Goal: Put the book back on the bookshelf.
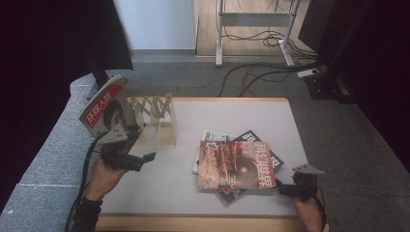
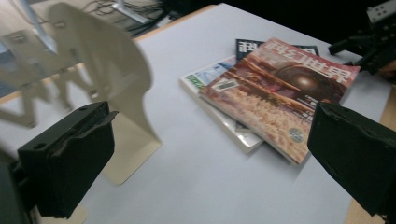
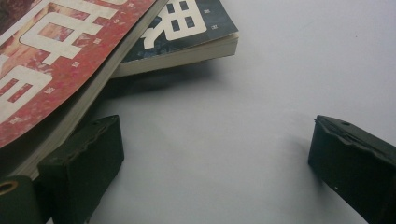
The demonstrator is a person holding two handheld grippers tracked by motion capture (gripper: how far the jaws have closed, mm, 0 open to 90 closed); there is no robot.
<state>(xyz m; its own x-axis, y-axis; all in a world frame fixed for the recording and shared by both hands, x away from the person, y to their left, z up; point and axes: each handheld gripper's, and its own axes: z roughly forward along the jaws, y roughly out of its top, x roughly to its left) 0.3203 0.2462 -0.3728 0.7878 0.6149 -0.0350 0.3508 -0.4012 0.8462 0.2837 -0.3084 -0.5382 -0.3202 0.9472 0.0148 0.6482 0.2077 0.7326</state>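
Left tool (image 2: 205, 163): black jaws. Rack (image 1: 157, 121) beside it: cream. Magazine (image 1: 104, 108) standing above it: red cover, white lettering. Top magazine (image 1: 236, 166) by right tool (image 1: 283, 189): rust-red, white title; dark blue one (image 3: 187, 23) beneath. Desk (image 1: 241, 113): pale grey, wood edge.

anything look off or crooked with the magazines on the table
The stack of magazines is untidy: the red top magazine lies skewed over the dark one and the pale one, so their corners fan out. A red-covered magazine leans tilted at the left end of the rack.
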